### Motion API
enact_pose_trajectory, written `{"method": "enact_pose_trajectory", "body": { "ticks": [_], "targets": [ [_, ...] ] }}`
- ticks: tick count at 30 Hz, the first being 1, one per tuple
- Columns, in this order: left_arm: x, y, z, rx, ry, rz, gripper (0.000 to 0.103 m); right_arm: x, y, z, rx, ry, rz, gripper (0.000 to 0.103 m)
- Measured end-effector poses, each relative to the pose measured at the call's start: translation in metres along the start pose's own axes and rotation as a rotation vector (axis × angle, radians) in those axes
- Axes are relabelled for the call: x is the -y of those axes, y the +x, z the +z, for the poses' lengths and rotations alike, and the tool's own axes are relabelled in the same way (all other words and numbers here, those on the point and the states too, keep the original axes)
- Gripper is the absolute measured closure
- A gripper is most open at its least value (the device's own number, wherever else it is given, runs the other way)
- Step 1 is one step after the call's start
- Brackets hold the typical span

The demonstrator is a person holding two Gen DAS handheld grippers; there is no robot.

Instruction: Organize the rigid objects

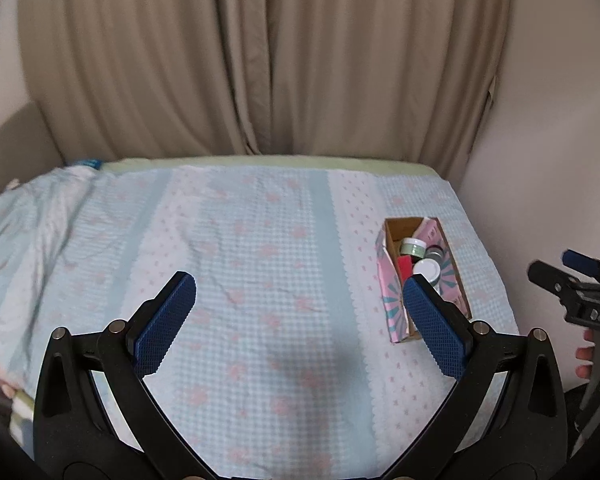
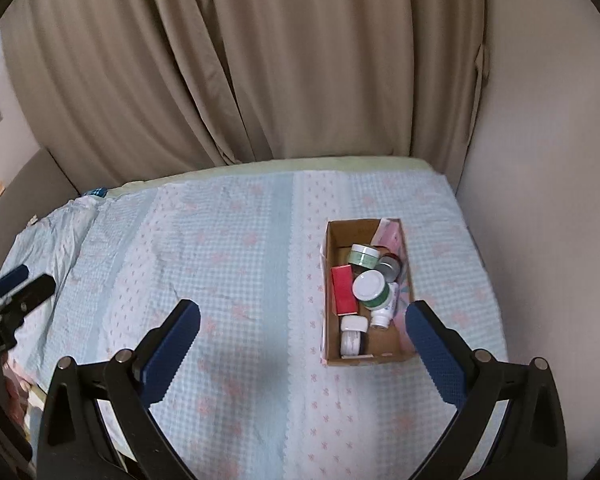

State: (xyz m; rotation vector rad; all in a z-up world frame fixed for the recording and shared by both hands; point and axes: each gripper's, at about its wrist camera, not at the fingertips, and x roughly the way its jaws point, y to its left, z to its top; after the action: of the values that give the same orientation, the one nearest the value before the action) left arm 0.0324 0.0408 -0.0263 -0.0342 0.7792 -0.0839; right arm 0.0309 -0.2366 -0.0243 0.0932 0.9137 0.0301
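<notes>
A cardboard box (image 2: 332, 280) with pink patterned sides lies on the bed at the right; it also shows in the left wrist view (image 1: 390, 296). Inside are a red box (image 2: 343, 290), a green jar with a white lid (image 2: 371, 286), a pale green jar (image 2: 363, 256), a small white bottle (image 2: 384, 314), a white jar (image 2: 353, 334), a pink carton (image 2: 388, 232) and a metal-lidded tin (image 2: 390, 266). My left gripper (image 1: 300, 284) is open and empty above the bed, left of the box. My right gripper (image 2: 303, 312) is open and empty, hovering before the box.
The bed is covered by a light blue sheet (image 2: 220, 260) with pink flowers. Beige curtains (image 2: 260, 60) hang behind it. A wall (image 2: 540, 200) runs along the bed's right edge. Crumpled bedding (image 1: 28, 220) lies at the left.
</notes>
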Motion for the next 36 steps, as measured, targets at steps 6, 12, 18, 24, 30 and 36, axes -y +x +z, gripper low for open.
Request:
{"method": "enact_pose_trajectory", "body": {
  "ticks": [6, 12, 18, 24, 30, 36],
  "targets": [
    [0.004, -0.050, -0.024, 0.062, 0.013, 0.033, 0.000, -0.008, -0.036, -0.020, 0.045, -0.025, -0.043, 0.001],
    [0.011, -0.065, -0.040, 0.077, -0.012, 0.003, 0.000, -0.007, -0.057, -0.025, 0.097, -0.004, -0.051, 0.001],
    [0.018, -0.075, -0.042, 0.103, 0.016, 0.002, 0.000, -0.010, -0.069, -0.027, 0.127, -0.014, -0.081, 0.001],
    [0.020, -0.079, -0.042, 0.118, 0.011, -0.003, 0.000, -0.012, -0.075, -0.029, 0.139, -0.026, -0.094, 0.001],
    [0.020, -0.081, -0.040, 0.119, 0.001, -0.017, 0.000, -0.011, -0.076, -0.029, 0.139, -0.026, -0.095, 0.001],
    [0.022, -0.082, -0.038, 0.135, 0.004, -0.016, 0.000, -0.010, -0.078, -0.029, 0.137, -0.019, -0.100, 0.001]
  ]
}}
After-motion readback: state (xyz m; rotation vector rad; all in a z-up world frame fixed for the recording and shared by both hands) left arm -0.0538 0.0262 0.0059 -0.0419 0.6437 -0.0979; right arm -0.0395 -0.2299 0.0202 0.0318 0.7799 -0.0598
